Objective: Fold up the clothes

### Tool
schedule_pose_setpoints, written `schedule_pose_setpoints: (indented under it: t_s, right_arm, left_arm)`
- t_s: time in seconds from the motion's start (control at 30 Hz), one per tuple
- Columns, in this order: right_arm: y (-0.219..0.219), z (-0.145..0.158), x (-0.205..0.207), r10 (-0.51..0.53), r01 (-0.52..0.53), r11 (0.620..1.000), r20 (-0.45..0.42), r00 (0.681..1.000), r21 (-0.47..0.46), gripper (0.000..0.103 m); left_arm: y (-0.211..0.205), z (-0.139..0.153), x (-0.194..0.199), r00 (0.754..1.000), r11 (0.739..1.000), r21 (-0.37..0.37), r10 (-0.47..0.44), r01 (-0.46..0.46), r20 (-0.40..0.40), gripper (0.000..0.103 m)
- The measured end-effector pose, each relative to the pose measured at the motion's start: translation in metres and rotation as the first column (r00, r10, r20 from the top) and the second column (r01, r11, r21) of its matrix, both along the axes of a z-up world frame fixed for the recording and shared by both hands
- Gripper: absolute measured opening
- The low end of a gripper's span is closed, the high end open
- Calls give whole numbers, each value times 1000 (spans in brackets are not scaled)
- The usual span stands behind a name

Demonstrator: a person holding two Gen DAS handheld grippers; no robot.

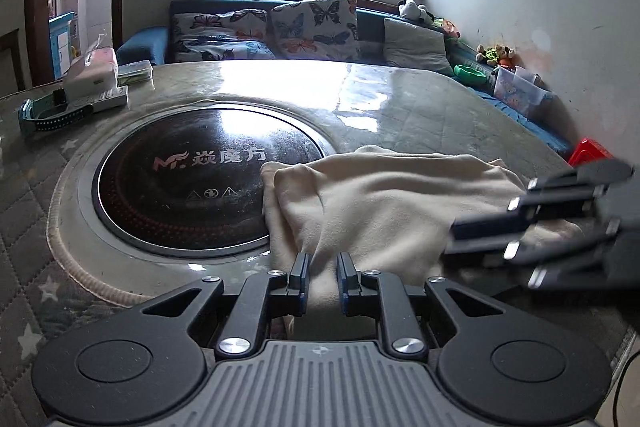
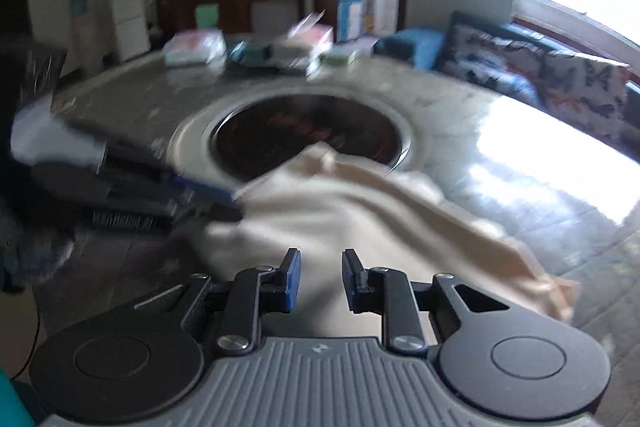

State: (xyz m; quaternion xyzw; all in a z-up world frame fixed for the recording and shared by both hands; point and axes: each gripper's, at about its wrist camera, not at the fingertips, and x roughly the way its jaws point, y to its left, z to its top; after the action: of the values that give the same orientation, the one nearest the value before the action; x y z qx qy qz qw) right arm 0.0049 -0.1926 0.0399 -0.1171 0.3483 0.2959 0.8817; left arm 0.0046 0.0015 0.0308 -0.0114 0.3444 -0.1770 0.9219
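**Hand-held grippers pinching the cream garment**

Left hand-held gripper (image 1: 323, 273) and right hand-held gripper (image 2: 320, 277) each grasp the cream garment (image 1: 380, 203), lying on the counter (image 1: 420, 107) partly over the dark hob (image 1: 180, 187). Uneven pulling could slip the fabric free

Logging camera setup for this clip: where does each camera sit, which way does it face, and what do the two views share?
Left wrist: on the left gripper, facing across the table toward sofa and window; its own fingers pinch the cream cloth, the right gripper enters from the right.
Right wrist: on the right gripper, facing cabinets and doorway, blurred; own fingers show, left gripper at the left.
Shared: cloth, round black cooktop, table, sofa.
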Motion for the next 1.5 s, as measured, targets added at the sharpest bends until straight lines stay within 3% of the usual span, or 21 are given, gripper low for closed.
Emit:
schedule_pose_setpoints:
  t_s: [0.1,0.33,0.47,0.6,0.9,1.0,1.13,1.2,1.33,1.5]
  right_arm:
    - [8,0,-8,23,-21,998,34,999,-65,22]
    - [25,5,-7,39,-37,999,52,998,-28,22]
    - [44,-7,-11,77,-73,993,39,996,-90,22]
    - [47,6,-16,99,-91,990,77,992,-105,22]
    - [87,2,-27,213,-200,970,90,973,-135,23]
    - [96,-3,-29,219,-206,968,82,972,-144,28]
    - [104,-9,-30,216,-202,967,72,974,-158,30]
    - [106,-10,-29,212,-198,967,74,975,-161,27]
    - [107,-8,-25,187,-173,973,83,979,-155,10]
    - [90,7,-20,148,-146,988,61,987,-43,7]
  left_arm:
    - [4,3,-3,1000,1000,-6,0,0,13,18]
    - [12,-5,-7,1000,1000,-9,16,-16,-3,18]
    - [20,-3,-9,1000,1000,-16,22,-22,-5,20]
    - [35,2,-6,998,997,-46,55,-56,-13,20]
    - [59,9,5,989,983,-121,127,-135,-71,38]
    - [63,8,10,985,974,-168,137,-153,-104,48]
    - [64,7,19,979,955,-241,137,-172,-152,50]
    - [63,6,25,974,945,-272,136,-182,-180,51]
    - [59,2,36,963,929,-300,153,-217,-222,51]
    - [62,-4,48,937,886,-368,175,-284,-301,55]
